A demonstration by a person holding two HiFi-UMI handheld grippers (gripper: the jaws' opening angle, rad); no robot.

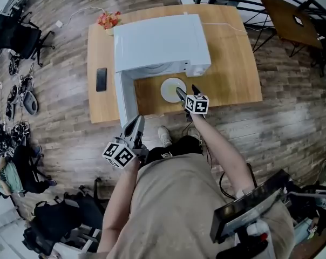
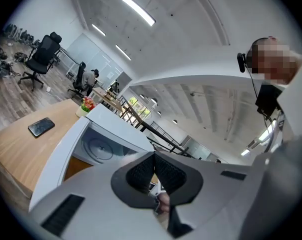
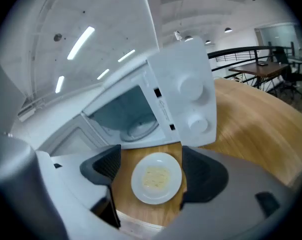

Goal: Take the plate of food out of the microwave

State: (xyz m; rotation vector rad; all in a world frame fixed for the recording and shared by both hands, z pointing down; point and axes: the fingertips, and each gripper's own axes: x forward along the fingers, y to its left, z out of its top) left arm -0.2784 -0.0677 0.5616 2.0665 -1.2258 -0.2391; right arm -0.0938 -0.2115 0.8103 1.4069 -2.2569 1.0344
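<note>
Light was bright and even in all three views. Ceiling strip lights (image 2: 138, 10) sat near 11 o'clock in the left gripper view and near 10 o'clock in the right gripper view. They were blown white, with no flare. Shadows were soft, with just a faint dark patch on the bench (image 1: 233, 63) under the microwave (image 1: 160, 42) front. Both gripper views were fisheye: black vignette at the corners, straight lines bowed. Close foreground was slightly soft, while the plate (image 3: 156, 178) was fairly sharp. In the head view the floor curved at 3 and 9 o'clock.
</note>
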